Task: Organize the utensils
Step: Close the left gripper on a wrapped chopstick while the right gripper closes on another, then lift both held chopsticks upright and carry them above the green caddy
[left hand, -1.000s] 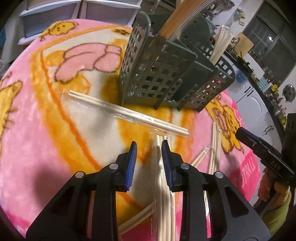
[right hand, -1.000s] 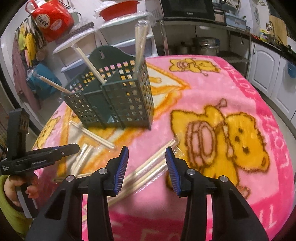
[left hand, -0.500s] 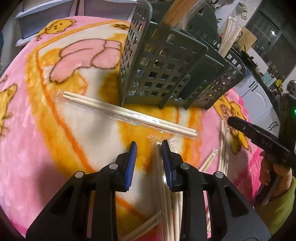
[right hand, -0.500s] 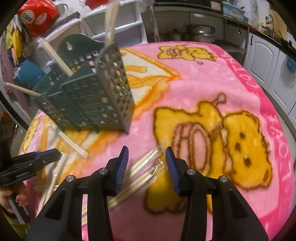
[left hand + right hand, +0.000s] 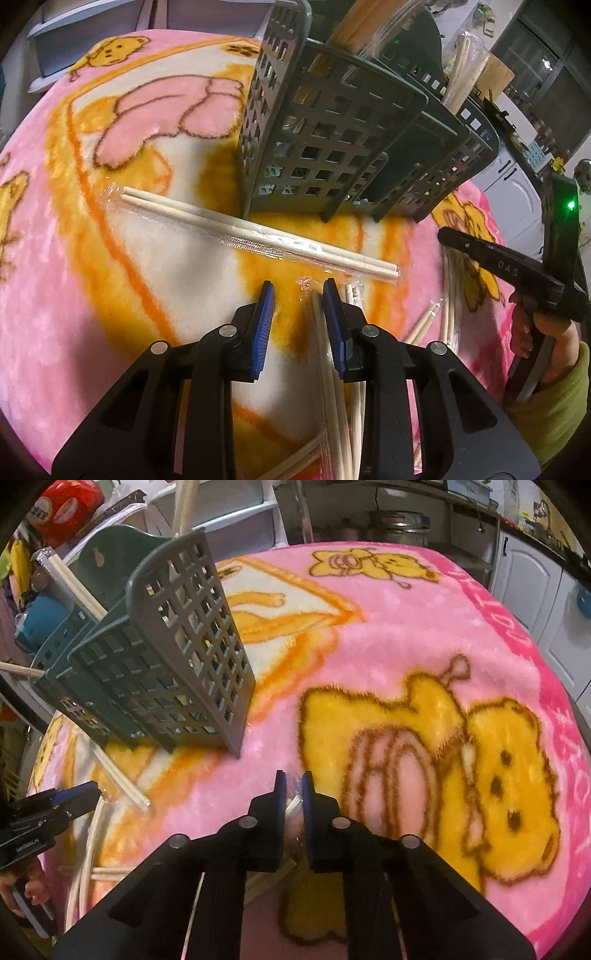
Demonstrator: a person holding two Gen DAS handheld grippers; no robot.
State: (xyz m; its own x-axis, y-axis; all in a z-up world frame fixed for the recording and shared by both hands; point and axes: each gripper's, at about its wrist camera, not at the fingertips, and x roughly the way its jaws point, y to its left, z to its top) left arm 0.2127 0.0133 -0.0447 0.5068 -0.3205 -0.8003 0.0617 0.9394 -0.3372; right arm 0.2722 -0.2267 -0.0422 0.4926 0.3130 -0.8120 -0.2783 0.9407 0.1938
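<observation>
The left claw (image 5: 298, 325) hangs low over the desk (image 5: 74, 277), which is draped in a pink blanket with bear drawings. Its blue pads (image 5: 264, 325) stand partly spread and press on nothing. A wrapped pair of chopsticks (image 5: 327, 387) runs up under the claw and lies against the inner face of its right pad, loose on the blanket. Just ahead of the claw tips another wrapped pair (image 5: 240, 227) lies crosswise, its near end close to the foot of the dark green rack (image 5: 332, 147). The rack stands upright on the blanket, a slotted plastic holder with several compartments, and a few wrapped pairs lean out of its top. To the right of the rack more wrapped pairs (image 5: 450, 295) lie loose on the pink cloth.

Further right, the right claw (image 5: 293, 794) has just been closing, and its pads now sit almost together with the end of a wrapped pair (image 5: 293, 803) pinched between them. The wrapper crinkles in the gap; how many sticks it holds is hard to tell, as that spot is blurred. This pair lies near the front corner of the rack (image 5: 177, 664), on the pink ground beside the big yellow bear (image 5: 461, 768).
</observation>
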